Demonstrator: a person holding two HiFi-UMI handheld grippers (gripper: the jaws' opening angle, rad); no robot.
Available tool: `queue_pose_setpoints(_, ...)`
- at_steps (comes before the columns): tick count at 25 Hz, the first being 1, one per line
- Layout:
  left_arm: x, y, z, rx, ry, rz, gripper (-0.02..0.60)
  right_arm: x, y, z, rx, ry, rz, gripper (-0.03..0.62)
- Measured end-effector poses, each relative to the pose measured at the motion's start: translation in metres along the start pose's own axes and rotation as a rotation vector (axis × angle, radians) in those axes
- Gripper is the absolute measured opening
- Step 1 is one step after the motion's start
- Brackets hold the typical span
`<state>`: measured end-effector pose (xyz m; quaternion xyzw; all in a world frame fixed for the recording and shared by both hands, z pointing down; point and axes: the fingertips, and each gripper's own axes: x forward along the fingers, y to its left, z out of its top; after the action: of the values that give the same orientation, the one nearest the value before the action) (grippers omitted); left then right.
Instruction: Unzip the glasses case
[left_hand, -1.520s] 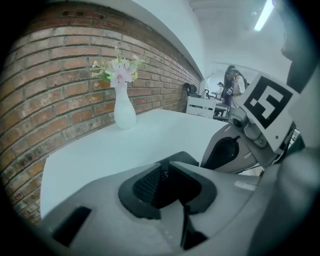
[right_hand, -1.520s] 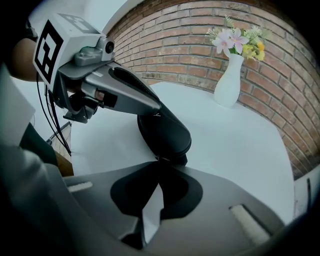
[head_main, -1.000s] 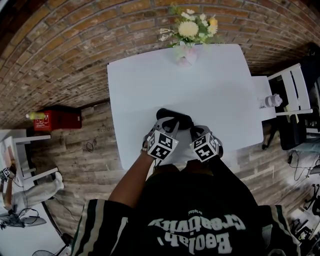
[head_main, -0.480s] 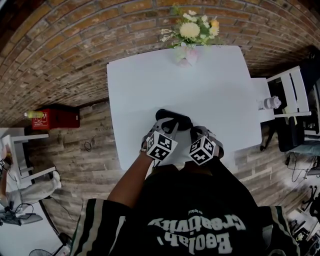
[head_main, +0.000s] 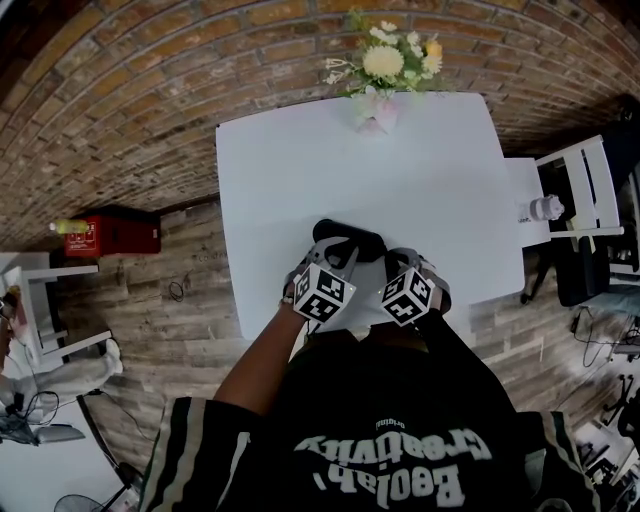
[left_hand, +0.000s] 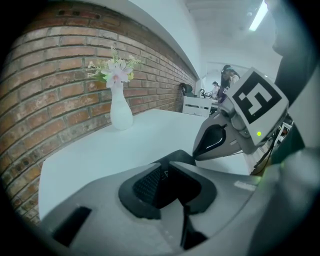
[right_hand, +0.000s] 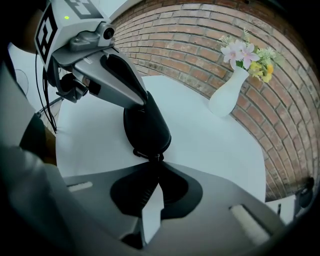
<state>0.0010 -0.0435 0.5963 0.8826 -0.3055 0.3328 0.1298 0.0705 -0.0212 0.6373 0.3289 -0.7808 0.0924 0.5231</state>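
A black glasses case (head_main: 350, 238) lies on the white table (head_main: 400, 170) near its front edge. My left gripper (head_main: 336, 250) is shut on the case's left end; in the left gripper view the case (left_hand: 177, 156) shows dark between the pads of the left gripper (left_hand: 165, 172). In the right gripper view the case (right_hand: 147, 125) runs away from me, with the left gripper's fingers (right_hand: 122, 82) clamped over its far part. My right gripper (right_hand: 152, 164) is shut on the small zipper pull (right_hand: 151, 157) at the case's near end. In the head view the right gripper (head_main: 395, 265) sits just right of the case.
A white vase of flowers (head_main: 372, 105) stands at the table's far edge, well beyond the case. A white side stand (head_main: 575, 190) is off the table's right edge. A red box (head_main: 115, 237) sits on the wooden floor to the left. A brick wall lies behind.
The right gripper's marker cube has rolled slightly about its own axis and shifted a touch. The left gripper and the case have stayed where they were.
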Motion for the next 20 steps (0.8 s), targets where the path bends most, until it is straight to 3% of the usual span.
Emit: queue_pose_setpoints(20,0.001,0.000,0.002,-0.020,-0.011,-0.009,0.055,0.014,-0.025,0.024,-0.254,-0.062,0.118,0.015)
